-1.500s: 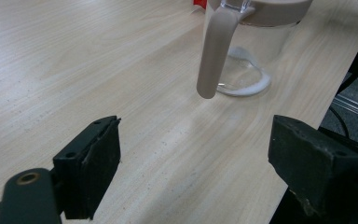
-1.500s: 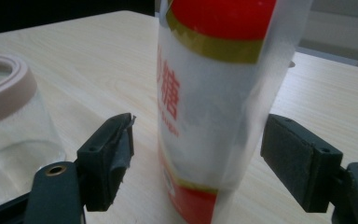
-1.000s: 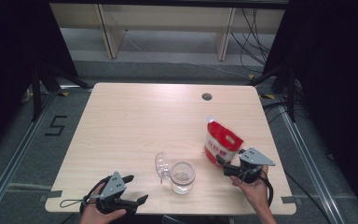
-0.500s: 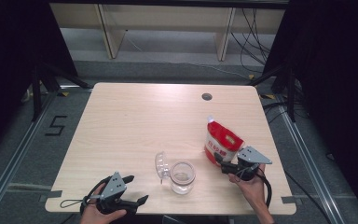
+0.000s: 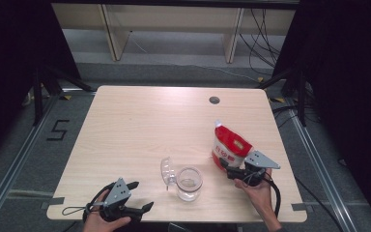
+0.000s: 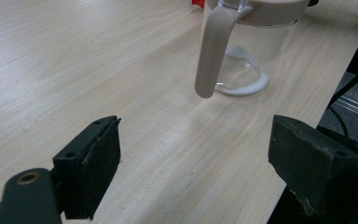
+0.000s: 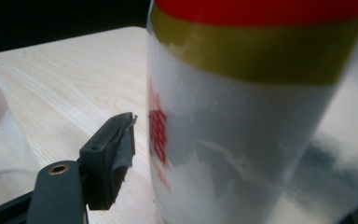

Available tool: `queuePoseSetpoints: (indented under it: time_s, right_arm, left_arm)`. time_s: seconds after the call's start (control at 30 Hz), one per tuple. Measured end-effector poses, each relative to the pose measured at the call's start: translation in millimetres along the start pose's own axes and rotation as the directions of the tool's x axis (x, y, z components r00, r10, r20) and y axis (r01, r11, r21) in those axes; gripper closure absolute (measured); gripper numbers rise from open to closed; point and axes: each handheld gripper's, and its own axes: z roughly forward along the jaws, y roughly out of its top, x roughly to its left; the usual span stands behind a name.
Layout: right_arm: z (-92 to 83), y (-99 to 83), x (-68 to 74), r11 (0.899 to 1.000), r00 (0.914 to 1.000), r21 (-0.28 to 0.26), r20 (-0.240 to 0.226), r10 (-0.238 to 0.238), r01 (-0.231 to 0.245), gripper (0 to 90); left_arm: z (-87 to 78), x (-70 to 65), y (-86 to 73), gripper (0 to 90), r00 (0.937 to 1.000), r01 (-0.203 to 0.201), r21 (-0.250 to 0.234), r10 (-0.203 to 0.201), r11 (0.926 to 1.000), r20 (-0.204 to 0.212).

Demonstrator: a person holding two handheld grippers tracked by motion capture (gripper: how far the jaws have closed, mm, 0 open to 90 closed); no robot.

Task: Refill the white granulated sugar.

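A red and white pouch [image 5: 230,146] stands upright at the table's right front, and its white body [image 7: 233,140] rises close up in the right gripper view. My right gripper [image 5: 228,168] is at the pouch's base, open; its left finger [image 7: 109,156] sits a small gap off the pouch wall, while the other finger is hidden behind the pouch. A clear glass jug [image 5: 189,182] with a beige handle [image 6: 213,51] and a flipped-up lid [image 5: 167,170] stands at front centre. My left gripper [image 5: 142,195] rests near the front edge, wide open and empty, pointed at the jug.
The light wooden table [image 5: 140,125] has a round cable hole [image 5: 214,100] at the back right. The table's front edge lies close to both hands. Metal frame rails run along the floor on either side.
My right gripper has crept a little to the left, closer in on the pouch's base. The left gripper, the jug and the pouch have stayed put.
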Motion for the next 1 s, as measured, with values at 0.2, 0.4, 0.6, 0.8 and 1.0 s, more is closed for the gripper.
queuePoseSetpoints:
  time_s: [0.2,0.4,0.6,0.8,1.0]
  right_arm:
    - [0.7,0.0,0.3,1.0,0.9999,-0.016,-0.011,0.003,-0.003,28.3]
    - [1.7,-1.4,1.8,0.999,0.9995,-0.032,-0.001,0.03,-0.03,27.9]
    - [3.8,-2.1,-4.8,0.999,1.0,-0.041,-0.005,-0.008,0.008,27.6]
    - [6.8,-4.1,-5.5,0.999,0.9998,-0.049,-0.018,0.009,-0.01,28.1]
    - [7.4,-4.3,-8.7,0.999,0.9998,-0.039,-0.016,-0.007,0.006,28.5]
  left_arm:
    - [0.3,-0.2,0.0,16.7,1.0,-0.001,-0.002,0.001,1.0,0.004]
    - [0.8,-0.8,-0.2,16.7,1.0,0.0,-0.001,0.0,1.0,0.006]
    - [0.9,-0.8,-0.2,16.7,1.0,-0.004,0.001,0.004,1.0,0.006]
    - [1.0,-0.9,-0.3,16.7,1.0,-0.005,0.001,0.005,1.0,0.005]
    - [1.1,-1.0,-0.3,16.7,1.0,-0.006,0.003,0.006,1.0,0.005]
